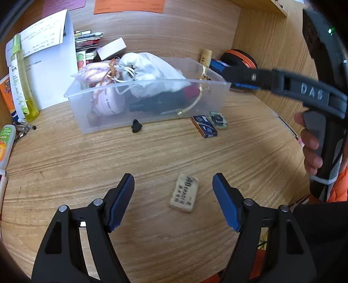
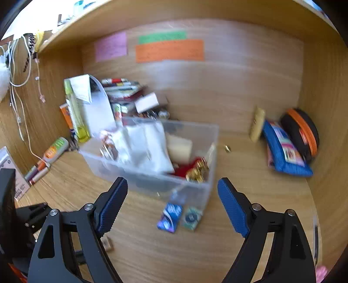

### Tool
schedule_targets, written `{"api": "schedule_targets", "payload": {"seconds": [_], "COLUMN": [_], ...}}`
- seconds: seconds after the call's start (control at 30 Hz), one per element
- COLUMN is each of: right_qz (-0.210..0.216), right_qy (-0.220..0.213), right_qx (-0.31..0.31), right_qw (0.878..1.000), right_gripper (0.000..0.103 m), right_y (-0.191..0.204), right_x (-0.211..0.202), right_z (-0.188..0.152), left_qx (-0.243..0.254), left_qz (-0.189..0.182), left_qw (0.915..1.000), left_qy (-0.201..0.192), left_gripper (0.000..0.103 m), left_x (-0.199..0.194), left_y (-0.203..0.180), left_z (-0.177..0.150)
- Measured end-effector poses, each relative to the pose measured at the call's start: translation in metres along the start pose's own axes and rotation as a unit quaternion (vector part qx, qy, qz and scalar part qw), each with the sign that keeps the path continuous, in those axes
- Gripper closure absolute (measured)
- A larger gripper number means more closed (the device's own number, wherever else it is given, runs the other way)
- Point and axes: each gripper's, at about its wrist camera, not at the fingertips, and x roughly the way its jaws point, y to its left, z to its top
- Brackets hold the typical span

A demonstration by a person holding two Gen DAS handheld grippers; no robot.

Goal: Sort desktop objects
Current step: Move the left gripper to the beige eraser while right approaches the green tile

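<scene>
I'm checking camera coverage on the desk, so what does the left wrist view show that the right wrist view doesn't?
Only the left wrist view shows the small black clip in front of the bin, and the whole printed eraser.

Only the right wrist view shows the white cables hanging on the side wall and the green paper strip.

Both show the clear plastic bin, the blue box and the orange paper.

Clear plastic bin [image 1: 217, 95] on the wooden desk, open top – stuffed with white cloth bag [image 1: 152, 69], pink knitted pouch [image 1: 95, 73], black item, red bit, gold trinkets. Loose in front of it: beige eraser [image 1: 183, 193] lying flat, slightly angled; small blue box [image 1: 204, 126] just beside a greenish square packet [image 1: 218, 119]; black scrap [image 1: 136, 126] near the bin wall.
</scene>
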Motion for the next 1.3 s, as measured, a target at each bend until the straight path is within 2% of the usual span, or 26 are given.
{"api": "schedule_targets", "payload": {"seconds": [0.3, 0.4, 0.5, 0.6, 0.67, 0.77, 0.93, 1.1, 1.3], "right_qz": [-0.008, -0.026, -0.055, -0.062, -0.061, -0.052, -0.031, -0.036, -0.039], "right_qy": [0.060, 0.068, 0.074, 0.095, 0.109, 0.125, 0.136, 0.137, 0.136], "right_qx": [0.025, 0.018, 0.017, 0.022, 0.022, 0.021, 0.020, 0.017, 0.006], "right_qw": [0.998, 0.997, 0.996, 0.993, 0.992, 0.991, 0.990, 0.990, 0.990], "right_gripper": [0.020, 0.020, 0.022, 0.023, 0.028, 0.034, 0.037, 0.038, 0.054], "right_y": [-0.015, -0.017, -0.023, -0.031, -0.034, -0.035, -0.032, -0.032, -0.029], "right_x": [0.022, 0.026, 0.032, 0.044, 0.053, 0.064, 0.072, 0.077, 0.076], "right_z": [-0.040, -0.046, -0.048, -0.047, -0.045, -0.043, -0.038, -0.036, -0.035], "left_qx": [0.009, 0.011, 0.015, 0.013, 0.015, 0.012, 0.015, 0.014, 0.002], "left_qz": [0.009, 0.010, 0.005, -0.003, -0.001, -0.005, -0.005, -0.003, 0.002], "left_qw": [0.9999, 0.9999, 0.9998, 0.9999, 0.9999, 0.9999, 0.9999, 0.9999, 1.0000], "left_qy": [0.003, 0.003, 0.007, 0.007, 0.006, 0.006, 0.005, 0.002, -0.002], "left_gripper": [0.029, 0.031, 0.038, 0.038, 0.043, 0.043, 0.047, 0.054, 0.059], "left_x": [0.007, 0.009, 0.012, 0.013, 0.014, 0.014, 0.015, 0.016, 0.015], "left_y": [-0.008, -0.008, -0.007, -0.007, -0.006, -0.005, -0.006, -0.005, 0.000], "left_z": [-0.008, -0.008, -0.009, -0.009, -0.009, -0.010, -0.009, -0.007, -0.006]}}
